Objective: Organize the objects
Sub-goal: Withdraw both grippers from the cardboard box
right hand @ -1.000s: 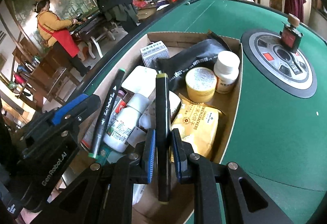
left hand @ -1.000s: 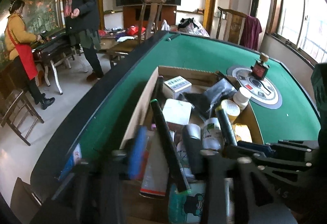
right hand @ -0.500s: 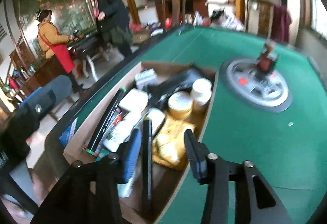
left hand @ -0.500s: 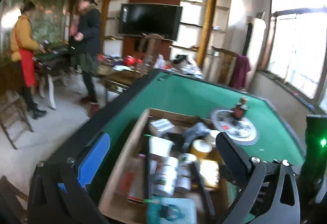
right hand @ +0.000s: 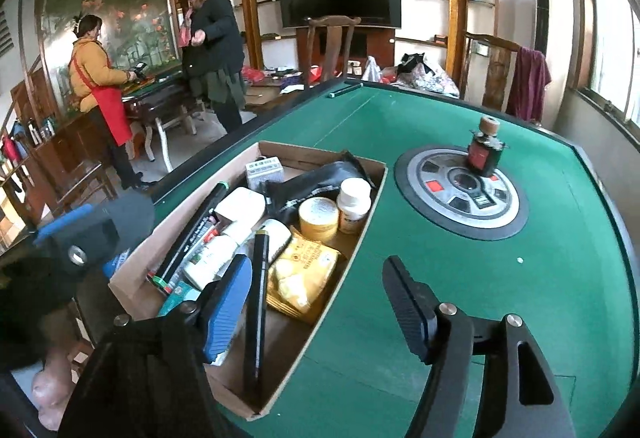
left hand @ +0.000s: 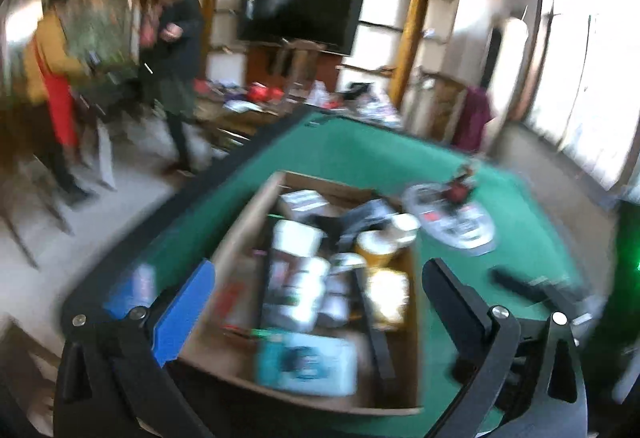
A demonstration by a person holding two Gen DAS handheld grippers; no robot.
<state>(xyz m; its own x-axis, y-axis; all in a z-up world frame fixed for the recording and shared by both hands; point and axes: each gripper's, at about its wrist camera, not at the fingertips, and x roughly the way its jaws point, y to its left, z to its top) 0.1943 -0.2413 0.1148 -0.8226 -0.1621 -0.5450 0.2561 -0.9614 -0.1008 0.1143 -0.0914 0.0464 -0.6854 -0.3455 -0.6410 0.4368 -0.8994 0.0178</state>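
Observation:
A cardboard box (right hand: 362, 212) on the green table (right hand: 460, 278) holds two black markers (right hand: 256, 302), white bottles, a yellow jar (right hand: 319, 218), a yellow snack packet (right hand: 302, 274), a black pouch and small cartons. My right gripper (right hand: 320, 302) is open and empty, raised above the box's near end. My left gripper (left hand: 312, 302) is open and empty, high above the box (left hand: 236, 234); that view is blurred. The left gripper also shows at the left of the right wrist view (right hand: 92, 230).
A round control panel (right hand: 460, 194) with a small dark bottle (right hand: 485, 148) on it sits in the table's middle. Two people stand at another table at the left (right hand: 212, 50). Wooden chairs (right hand: 332, 50) stand beyond the far edge.
My right gripper let go of the black marker, which now lies in the box, and opened. Both grippers rose and pulled back from the box.

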